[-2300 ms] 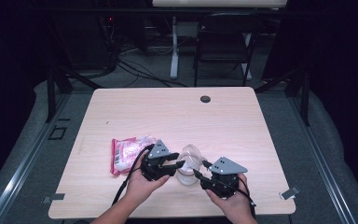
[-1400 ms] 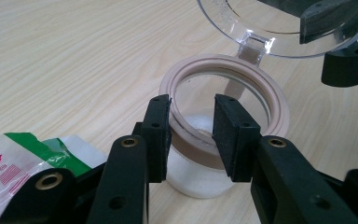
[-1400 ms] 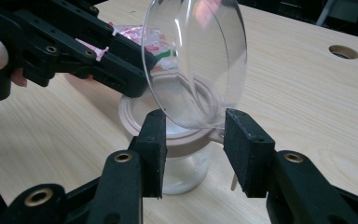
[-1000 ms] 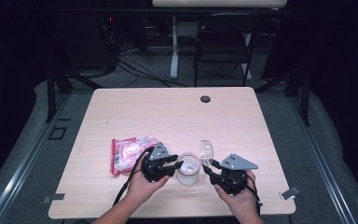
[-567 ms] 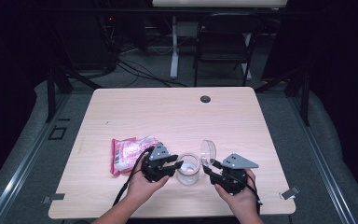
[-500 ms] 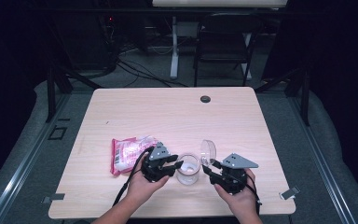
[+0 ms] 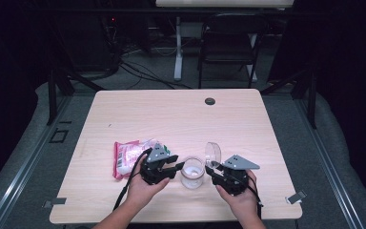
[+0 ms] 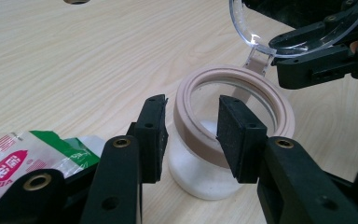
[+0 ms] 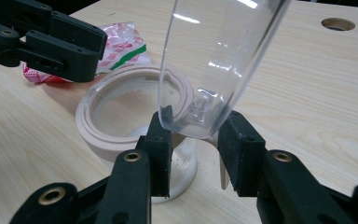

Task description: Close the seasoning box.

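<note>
Fingers [image 8: 154, 135] of the left gripper [image 7: 175, 168] straddle the near wall of the jar [image 8: 233, 77] rim. A thin gap shows at the outer pad, so they stand open with no real grip, and the jaws have just been opening with the rim between them. Right gripper [image 9: 193, 140] fingers [image 9: 161, 135] sit either side of the clear lid [image 9: 214, 60] at its bottom edge by the hinge. The pads look pressed on it, and these jaws have just been closing on the lid.

The jar stands on the table [image 7: 181, 119] near its front edge, between the two grippers: left gripper at its 9 o'clock, right gripper [image 7: 210, 170] at its 3 o'clock. The lid [image 7: 213, 153] is flipped up at the jar's 1 o'clock and stands about upright. There is white stuff in the jar bottom. The pink pouch [image 7: 126, 157] lies at 9 o'clock, beyond the left gripper and apart from the jar. The cable hole [image 7: 210, 101] is at 12 o'clock, far off.

My read of the step is lid opened and jar being steadied. To do it well:
- Retake the rim firmly with the left gripper before the lid moves more, or the jar may tip or slide.
- Swing the lid about its hinge without pulling sideways.
- Grip lightly, since clear plastic slips and the hinge tab looks thin.
</note>
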Available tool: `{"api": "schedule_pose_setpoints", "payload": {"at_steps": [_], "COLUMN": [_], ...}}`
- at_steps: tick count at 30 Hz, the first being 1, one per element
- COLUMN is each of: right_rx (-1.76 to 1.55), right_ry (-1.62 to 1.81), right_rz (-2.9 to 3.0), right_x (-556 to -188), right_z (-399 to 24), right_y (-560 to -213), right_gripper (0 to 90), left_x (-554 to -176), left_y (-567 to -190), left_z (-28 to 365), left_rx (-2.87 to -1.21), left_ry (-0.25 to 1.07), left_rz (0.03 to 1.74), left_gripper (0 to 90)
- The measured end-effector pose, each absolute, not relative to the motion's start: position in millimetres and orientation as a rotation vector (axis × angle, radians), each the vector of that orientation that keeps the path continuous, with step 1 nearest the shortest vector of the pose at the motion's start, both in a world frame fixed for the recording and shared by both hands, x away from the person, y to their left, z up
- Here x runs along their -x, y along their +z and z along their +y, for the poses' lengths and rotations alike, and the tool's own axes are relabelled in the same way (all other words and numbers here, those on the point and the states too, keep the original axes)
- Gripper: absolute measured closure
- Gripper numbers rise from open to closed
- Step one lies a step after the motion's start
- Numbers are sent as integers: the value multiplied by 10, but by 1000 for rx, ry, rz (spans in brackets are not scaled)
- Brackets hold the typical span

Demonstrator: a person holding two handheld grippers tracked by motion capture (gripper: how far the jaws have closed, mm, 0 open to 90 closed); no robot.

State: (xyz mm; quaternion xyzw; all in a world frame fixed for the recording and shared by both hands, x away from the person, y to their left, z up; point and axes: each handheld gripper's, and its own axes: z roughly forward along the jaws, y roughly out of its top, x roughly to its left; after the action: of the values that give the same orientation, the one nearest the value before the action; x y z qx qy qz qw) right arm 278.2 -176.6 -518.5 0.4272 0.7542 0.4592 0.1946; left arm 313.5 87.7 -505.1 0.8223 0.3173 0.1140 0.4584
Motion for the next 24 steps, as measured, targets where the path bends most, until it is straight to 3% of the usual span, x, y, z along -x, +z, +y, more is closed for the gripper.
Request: {"api": "schedule_pose_setpoints", "payload": {"at_steps": [24], "right_rx": [-1354], "right_ry": [1451], "right_rz": [2038], "right_x": [-3064], "right_z": [-2053], "right_y": [-5187], "right_gripper": [744], "left_x": [-3146], "left_y": [-5004], "left_z": [1200], "left_rx": [-1973], "left_ry": [347], "left_rz": [873], "left_gripper": [614]}}
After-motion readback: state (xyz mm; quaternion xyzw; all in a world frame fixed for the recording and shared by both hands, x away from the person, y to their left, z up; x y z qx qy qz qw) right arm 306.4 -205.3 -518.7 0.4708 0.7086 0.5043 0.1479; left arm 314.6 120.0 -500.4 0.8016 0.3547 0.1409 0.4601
